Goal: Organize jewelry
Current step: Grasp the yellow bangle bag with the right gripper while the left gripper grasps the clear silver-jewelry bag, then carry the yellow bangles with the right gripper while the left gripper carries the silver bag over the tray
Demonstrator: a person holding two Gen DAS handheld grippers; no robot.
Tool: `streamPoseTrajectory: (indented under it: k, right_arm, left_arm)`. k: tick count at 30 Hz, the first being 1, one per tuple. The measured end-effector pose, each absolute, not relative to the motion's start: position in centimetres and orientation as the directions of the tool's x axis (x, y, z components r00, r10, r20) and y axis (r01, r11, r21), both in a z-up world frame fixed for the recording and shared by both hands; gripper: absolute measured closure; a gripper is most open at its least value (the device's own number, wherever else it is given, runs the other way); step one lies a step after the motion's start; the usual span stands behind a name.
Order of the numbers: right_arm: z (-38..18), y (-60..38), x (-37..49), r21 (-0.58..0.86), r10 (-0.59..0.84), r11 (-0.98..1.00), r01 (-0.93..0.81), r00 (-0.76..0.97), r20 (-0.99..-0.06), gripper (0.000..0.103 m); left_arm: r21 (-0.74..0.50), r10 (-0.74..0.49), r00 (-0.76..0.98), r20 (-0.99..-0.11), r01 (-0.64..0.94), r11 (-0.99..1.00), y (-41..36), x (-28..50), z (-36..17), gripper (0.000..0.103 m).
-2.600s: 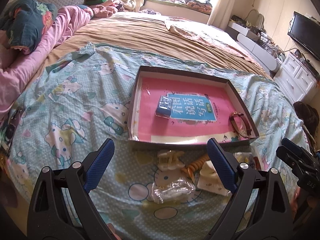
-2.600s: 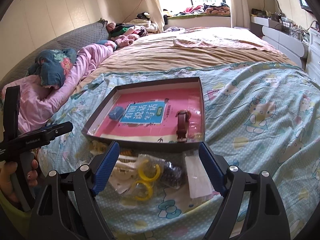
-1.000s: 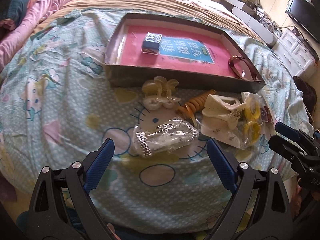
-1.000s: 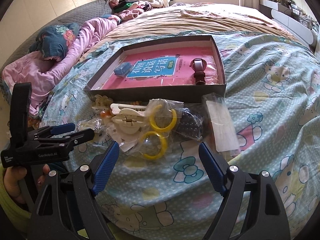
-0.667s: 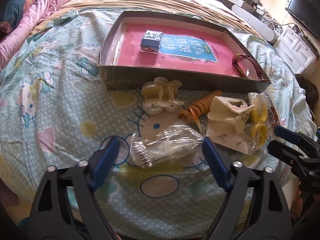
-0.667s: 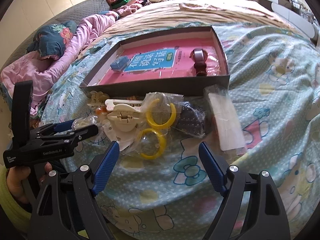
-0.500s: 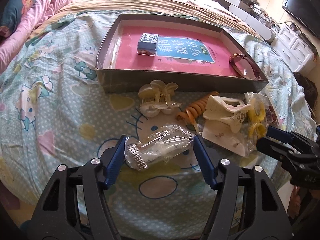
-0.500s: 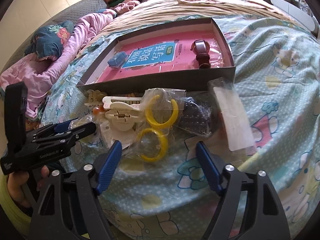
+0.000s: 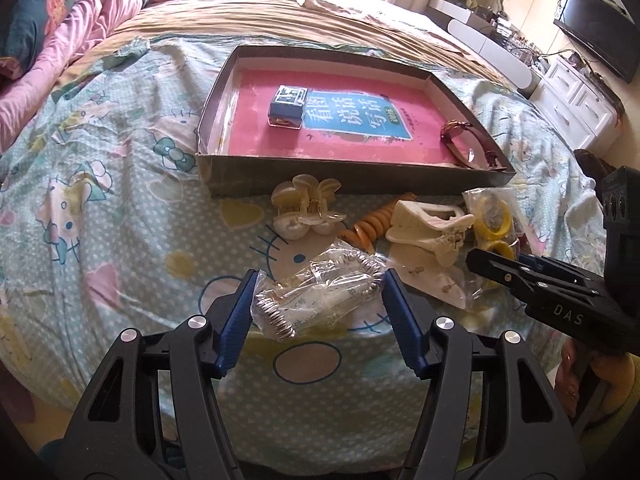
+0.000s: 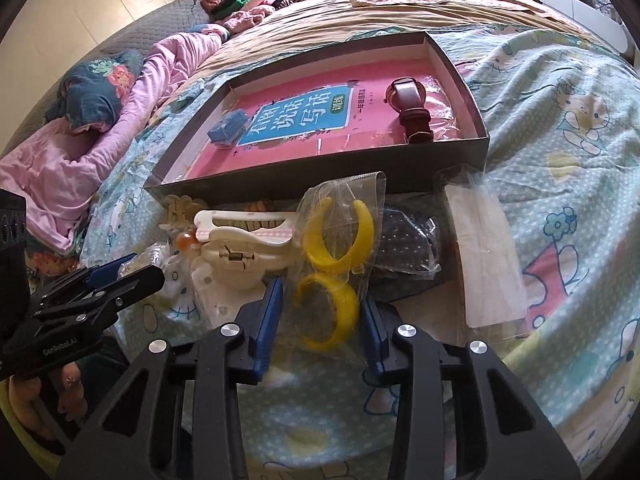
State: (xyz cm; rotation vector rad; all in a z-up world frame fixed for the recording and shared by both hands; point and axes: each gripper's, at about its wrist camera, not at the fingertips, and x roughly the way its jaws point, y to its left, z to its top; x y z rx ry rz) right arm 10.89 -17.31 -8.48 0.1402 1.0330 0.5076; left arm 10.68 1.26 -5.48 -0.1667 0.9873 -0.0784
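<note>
Left gripper (image 9: 318, 304): jaws closing around a clear bag of silver chain (image 9: 320, 296) near the bed's near edge; both blue pads sit against the plastic at either end.
Right gripper (image 10: 322, 308): jaws closing on a clear bag of yellow bangles (image 10: 336, 256); the pads flank the lower bangle and press into the bag's sides.
Bedspread (image 9: 100, 216): cartoon-cat print, carrying everything; it drops away just below both grippers, so little room is left on the near side.
Loose pile: between the grippers and the box lie a cream claw clip (image 9: 306, 210), an orange spiral hair tie (image 9: 370, 224), a large white hair clip (image 10: 244, 248) on a card, a dark dotted pouch (image 10: 408, 248) and a flat clear sleeve (image 10: 488, 256). They touch or overlap, with no clear gaps.
Box (image 9: 352, 178): shallow and dark-walled, its near wall right behind the pile. The pink floor is largely bare.
Box contents: a small blue case (image 9: 288, 106) toward the left, a brown-strapped watch (image 10: 412, 110) in the near right corner.
Open room: bare bedspread to the left of the pile and the box; bare tan sheet (image 9: 256, 20) beyond the far wall.
</note>
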Motion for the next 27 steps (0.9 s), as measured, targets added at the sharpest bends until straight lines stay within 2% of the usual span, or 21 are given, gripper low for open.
streamPoseTrajectory:
  k: [27]
  right_arm:
    - [-2.3, -16.6, 11.2, 0.343, 0.533, 0.832, -0.436, 0.461, -0.709, 0.069]
  left_arm:
    - [-0.195, -0.097, 0.619, -0.78, -0.092, 0.976, 4.6, 11.6, -1.6, 0.049]
